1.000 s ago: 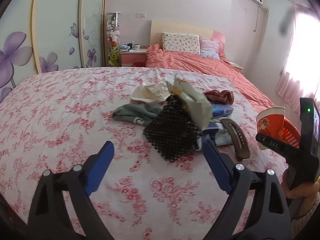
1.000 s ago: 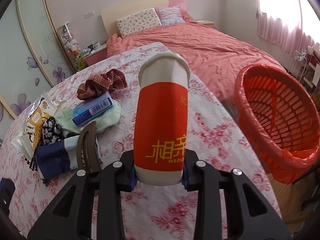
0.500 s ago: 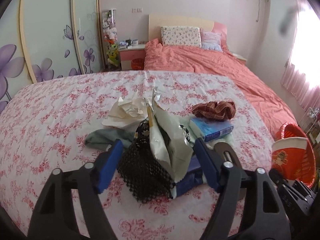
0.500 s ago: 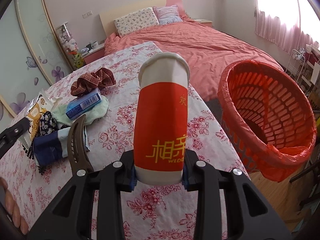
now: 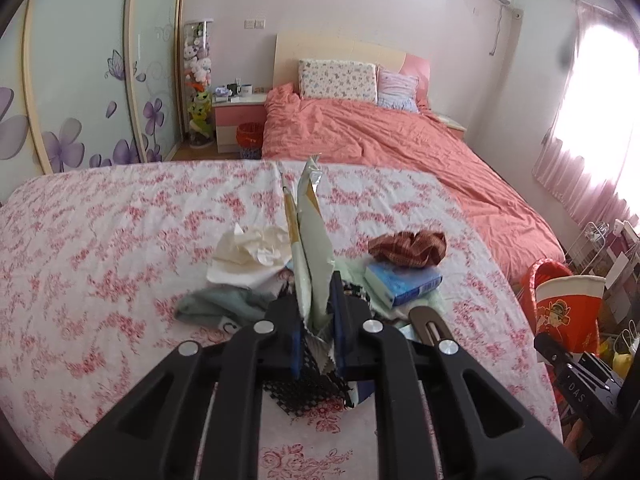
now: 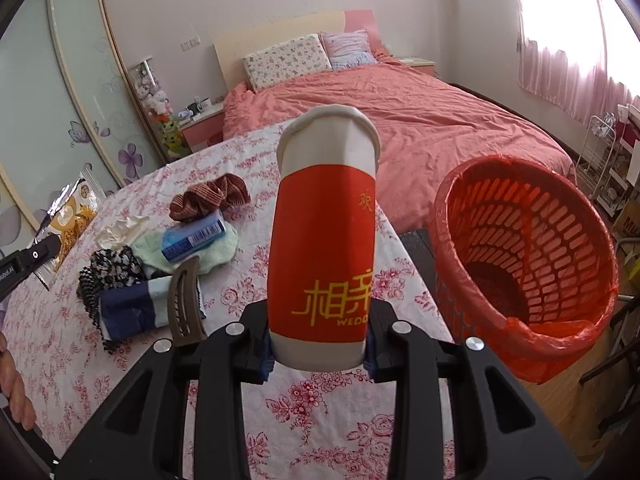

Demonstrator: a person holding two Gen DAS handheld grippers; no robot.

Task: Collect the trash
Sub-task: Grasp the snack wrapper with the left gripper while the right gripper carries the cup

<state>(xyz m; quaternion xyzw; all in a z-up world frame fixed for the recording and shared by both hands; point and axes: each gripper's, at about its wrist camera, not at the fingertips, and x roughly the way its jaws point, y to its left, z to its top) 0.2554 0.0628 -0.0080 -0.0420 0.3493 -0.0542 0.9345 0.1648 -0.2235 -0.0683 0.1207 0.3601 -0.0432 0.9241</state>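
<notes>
My left gripper (image 5: 316, 330) is shut on an empty snack wrapper (image 5: 310, 240) that stands upright between its blue pads above the pile on the floral sheet; the wrapper also shows in the right wrist view (image 6: 74, 216). My right gripper (image 6: 318, 354) is shut on a red and white paper cup (image 6: 324, 240), held upright beside the table's right edge; the cup also shows in the left wrist view (image 5: 568, 308). A red mesh trash basket (image 6: 528, 264) with a red liner stands on the floor to the right of the cup.
On the floral sheet (image 5: 100, 260) lie crumpled white paper (image 5: 250, 254), a blue box (image 5: 402, 282), a brown plaid cloth (image 5: 408, 248), a black mesh cloth (image 6: 110, 266), a navy cloth (image 6: 128, 312) and a brown hair clip (image 6: 186, 300). A pink bed (image 5: 380, 144) is behind.
My left gripper has moved in over the pile and shut on the snack wrapper. My right gripper has carried the cup rightward, closer to the red basket.
</notes>
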